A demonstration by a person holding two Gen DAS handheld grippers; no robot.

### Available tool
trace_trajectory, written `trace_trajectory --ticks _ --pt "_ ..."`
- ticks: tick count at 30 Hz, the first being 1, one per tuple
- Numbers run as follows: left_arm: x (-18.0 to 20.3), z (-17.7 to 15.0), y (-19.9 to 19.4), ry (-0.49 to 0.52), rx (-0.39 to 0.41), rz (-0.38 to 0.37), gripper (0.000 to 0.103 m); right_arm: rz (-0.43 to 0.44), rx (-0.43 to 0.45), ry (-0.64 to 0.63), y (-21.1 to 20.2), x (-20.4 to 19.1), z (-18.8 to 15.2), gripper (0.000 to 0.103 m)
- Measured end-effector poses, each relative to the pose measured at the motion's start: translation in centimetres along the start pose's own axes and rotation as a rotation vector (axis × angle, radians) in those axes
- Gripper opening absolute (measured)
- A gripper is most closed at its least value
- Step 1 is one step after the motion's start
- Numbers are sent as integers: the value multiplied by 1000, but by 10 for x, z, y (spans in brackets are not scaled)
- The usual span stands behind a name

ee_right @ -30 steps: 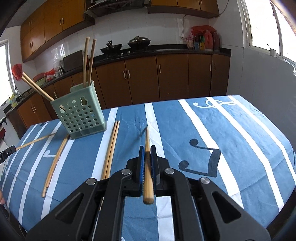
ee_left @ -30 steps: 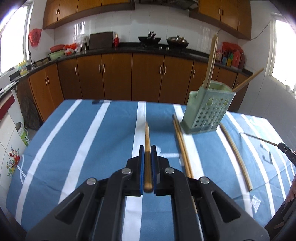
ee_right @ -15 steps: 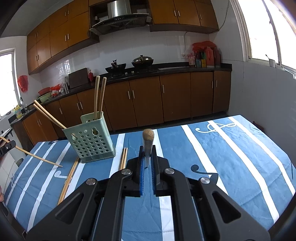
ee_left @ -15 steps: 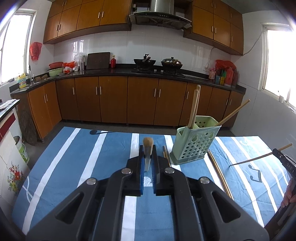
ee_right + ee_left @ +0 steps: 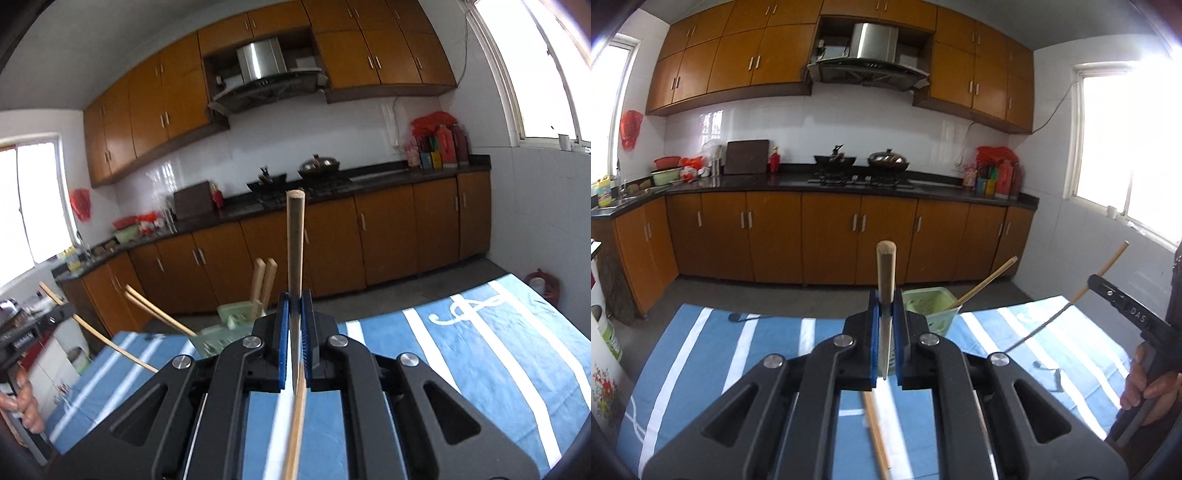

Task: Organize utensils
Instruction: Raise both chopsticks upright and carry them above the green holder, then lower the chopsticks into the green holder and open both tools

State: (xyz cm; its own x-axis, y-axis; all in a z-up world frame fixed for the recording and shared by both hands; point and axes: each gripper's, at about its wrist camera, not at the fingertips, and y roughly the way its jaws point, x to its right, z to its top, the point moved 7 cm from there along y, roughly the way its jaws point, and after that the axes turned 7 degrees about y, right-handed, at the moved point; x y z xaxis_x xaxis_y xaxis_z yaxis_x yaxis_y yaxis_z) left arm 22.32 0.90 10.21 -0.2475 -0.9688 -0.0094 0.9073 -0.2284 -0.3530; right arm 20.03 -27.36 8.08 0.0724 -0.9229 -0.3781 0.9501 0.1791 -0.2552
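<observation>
My left gripper [image 5: 886, 314] is shut on a wooden chopstick [image 5: 885, 273] that stands up between its pads, raised above the blue striped tablecloth [image 5: 738, 354]. The green perforated utensil holder [image 5: 929, 304] sits just behind and right of it with a chopstick leaning out. My right gripper [image 5: 294, 317] is shut on another wooden chopstick [image 5: 295, 251], also raised. In the right wrist view the holder [image 5: 229, 325] is left of the fingers, with several chopsticks in it. Each gripper shows in the other's view, the right one [image 5: 1126, 310] and the left one [image 5: 33, 328], each with its chopstick.
Loose chopsticks lie on the cloth below the left gripper [image 5: 877, 435]. Brown kitchen cabinets [image 5: 831, 236] and a counter with a stove stand beyond the table's far edge. A window [image 5: 1126, 140] is on the right wall.
Both grippers have lifted their chopsticks off the cloth and tilted upward. The chopsticks now point up and the holder sits lower and closer in both views.
</observation>
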Motion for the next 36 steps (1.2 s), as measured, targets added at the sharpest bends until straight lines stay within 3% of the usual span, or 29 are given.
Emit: trace_trajectory --ticks 4,10,17,27,36 --pt "21 32 -6 13 72 -24 8 74 47 14 -4 -20 23 7" --pt "29 72 3 -5 167 14 8 109 101 -14 11 -43 39 7" --pt "18 86 45 -51 199 82 8 106 113 -33 47 -57 40 7" --pt "4 55 108 -86 87 77 8 60 -28 -11 104 -48 8 7" --pt "-5 39 119 -107 26 70 12 44 -70 -17 107 -46 -4 8"
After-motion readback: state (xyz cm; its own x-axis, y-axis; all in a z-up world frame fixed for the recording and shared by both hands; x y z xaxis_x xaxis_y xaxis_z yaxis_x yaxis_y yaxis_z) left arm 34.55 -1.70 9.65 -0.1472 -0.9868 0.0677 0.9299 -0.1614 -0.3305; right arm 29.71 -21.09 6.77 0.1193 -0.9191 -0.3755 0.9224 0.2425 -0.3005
